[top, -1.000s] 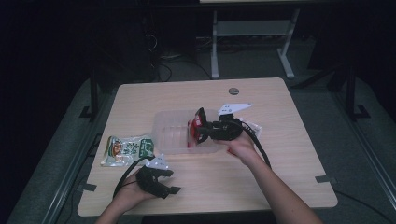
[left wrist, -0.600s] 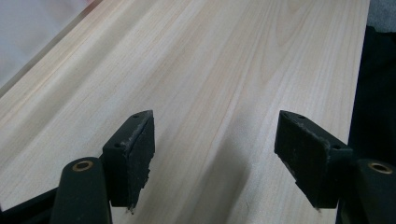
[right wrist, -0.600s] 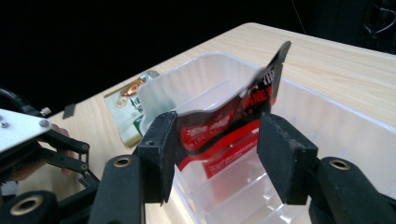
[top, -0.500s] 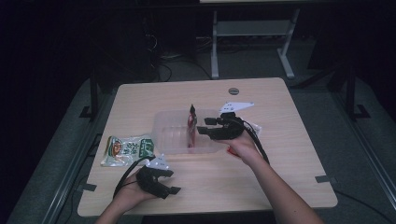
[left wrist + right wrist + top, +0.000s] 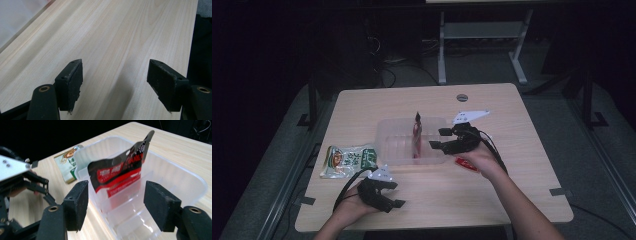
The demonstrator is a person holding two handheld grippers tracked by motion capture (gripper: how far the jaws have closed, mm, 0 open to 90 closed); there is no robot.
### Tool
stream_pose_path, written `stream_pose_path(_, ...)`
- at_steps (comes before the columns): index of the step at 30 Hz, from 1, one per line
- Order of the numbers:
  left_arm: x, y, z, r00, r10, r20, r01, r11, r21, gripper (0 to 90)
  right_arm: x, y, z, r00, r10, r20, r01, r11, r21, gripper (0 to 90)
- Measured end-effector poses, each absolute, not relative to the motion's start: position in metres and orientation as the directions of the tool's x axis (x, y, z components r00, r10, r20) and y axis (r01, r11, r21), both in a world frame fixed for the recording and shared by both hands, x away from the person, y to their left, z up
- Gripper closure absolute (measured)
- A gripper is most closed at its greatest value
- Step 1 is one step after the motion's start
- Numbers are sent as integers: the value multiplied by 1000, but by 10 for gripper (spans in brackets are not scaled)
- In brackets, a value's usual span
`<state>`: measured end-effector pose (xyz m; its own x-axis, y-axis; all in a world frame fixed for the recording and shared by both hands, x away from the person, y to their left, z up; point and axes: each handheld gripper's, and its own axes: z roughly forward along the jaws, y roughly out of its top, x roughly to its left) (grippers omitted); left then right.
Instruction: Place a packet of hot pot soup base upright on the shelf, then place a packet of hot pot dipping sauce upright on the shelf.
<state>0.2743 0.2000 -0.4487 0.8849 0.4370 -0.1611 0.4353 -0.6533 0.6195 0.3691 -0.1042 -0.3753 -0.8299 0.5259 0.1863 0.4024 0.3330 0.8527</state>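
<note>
The right gripper (image 5: 438,138) has just been opening its jaws, nothing between them; left gripper (image 5: 395,196) rests agape.

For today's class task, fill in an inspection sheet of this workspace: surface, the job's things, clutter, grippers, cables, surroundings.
Surface: light wooden table, a round grey grommet near its far edge.
Job's things: clear plastic bin at mid-table; red and black packet standing on edge inside it, leaning on a divider.
Clutter: green and white packet lying flat left of the bin; a small red item under the right hand, too hidden to identify.
Grippers: left gripper open over bare wood near the front edge; right gripper open, its jaws have just been opening, the red packet ahead of them and free of the pads.
Cables: a black cable trails from each gripper.
Surroundings: dark room, grey floor, metal frame behind the table.
</note>
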Motion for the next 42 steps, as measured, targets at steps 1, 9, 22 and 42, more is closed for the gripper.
stream_pose_path(1,274,200,-448,885,436,-162,435,-653,620,285,368,-106,-375,-831,524,185,402,338,851,349)
stream_pose_path(9,273,201,-448,880,447,-161,441,-645,623,285,355,-126,-369,-839,523,148,391,392,833,307)
stream_pose_path(22,275,202,-449,880,449,-157,442,-649,619,285,343,-199,-374,-777,610,154,437,346,830,302)
stream_pose_path(42,274,197,-450,878,449,-167,448,-646,618,285,379,-218,-419,-726,667,171,523,374,766,760)
